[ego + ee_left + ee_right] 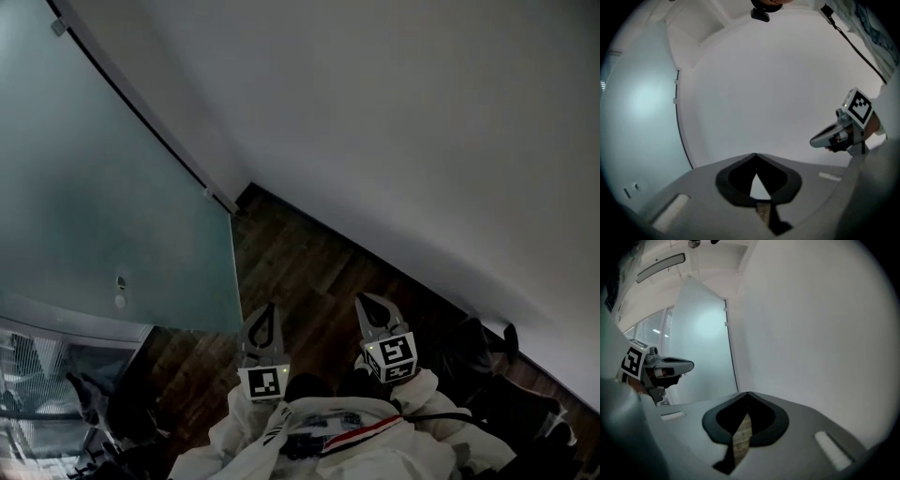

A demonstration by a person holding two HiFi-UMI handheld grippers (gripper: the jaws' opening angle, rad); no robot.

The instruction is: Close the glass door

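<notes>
The frosted glass door [103, 187] fills the left of the head view, and its free edge ends at a small metal fitting [220, 199] by the wall. A small lock fitting [120, 291] sits low on the pane. My left gripper [267, 311] and right gripper [367, 302] are side by side over the dark floor, right of the door edge and apart from it. Both are shut with nothing between the jaws. In the left gripper view the gripper [755, 154] faces the white wall, with the door [637, 108] at its left. The right gripper [748, 393] sees the door [701, 343] ahead on the left.
A plain white wall [394, 141] runs across the right. The floor is dark wooden planks [300, 272]. Dark chair-like shapes [511, 384] stand at the lower right. A glazed panel with blinds [37, 375] lies at the lower left. The person's white sleeves [337, 436] are at the bottom.
</notes>
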